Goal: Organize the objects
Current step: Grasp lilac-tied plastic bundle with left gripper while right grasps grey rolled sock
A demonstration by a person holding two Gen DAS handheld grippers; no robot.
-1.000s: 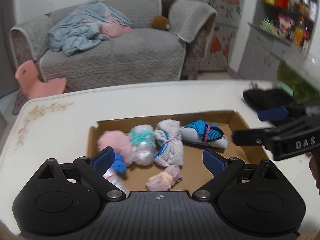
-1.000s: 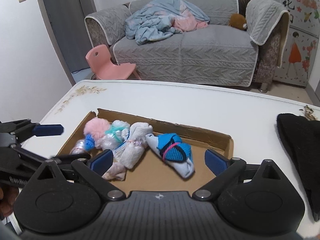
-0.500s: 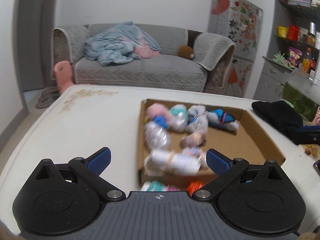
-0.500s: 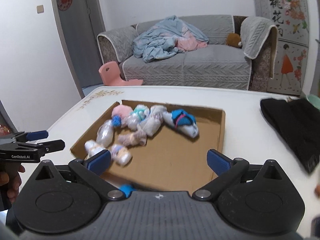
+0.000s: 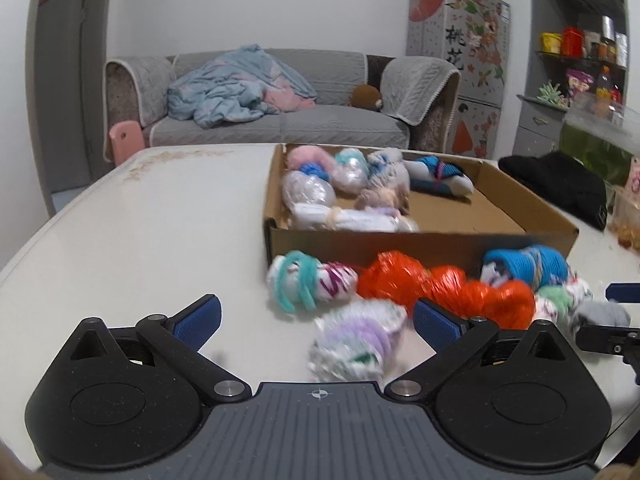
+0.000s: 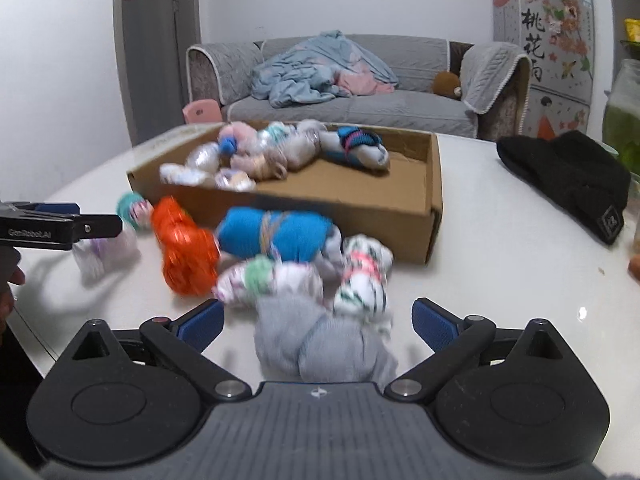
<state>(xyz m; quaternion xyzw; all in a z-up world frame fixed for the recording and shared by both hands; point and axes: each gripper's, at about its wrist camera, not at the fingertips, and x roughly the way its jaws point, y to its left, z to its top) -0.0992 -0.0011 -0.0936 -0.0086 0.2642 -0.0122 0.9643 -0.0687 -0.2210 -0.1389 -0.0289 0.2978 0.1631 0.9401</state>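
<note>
A shallow cardboard box [image 5: 420, 240] on the white table holds several rolled sock bundles. More bundles lie loose in front of its near wall: a teal-white one [image 5: 304, 284], an orange one [image 5: 440, 284], a blue one [image 5: 524, 268]. My left gripper [image 5: 316, 318] is open low over the table, with a purple-white bundle [image 5: 352, 344] between its fingers, untouched by the pads. My right gripper [image 6: 318, 320] is open too. A grey bundle [image 6: 320, 344] sits between its fingers without being pressed, just behind a white patterned bundle [image 6: 364, 276] and a green-white one [image 6: 268, 280].
A black knitted cloth [image 6: 568, 176] lies on the table right of the box [image 6: 348, 208]. A hand holds the left gripper at the far left of the right wrist view. A grey sofa [image 5: 280, 120] and pink chair stand beyond the table.
Both grippers have drawn back from above the box and sunk toward the table's near side. The loose bundles in front of the box have come into view between the fingers.
</note>
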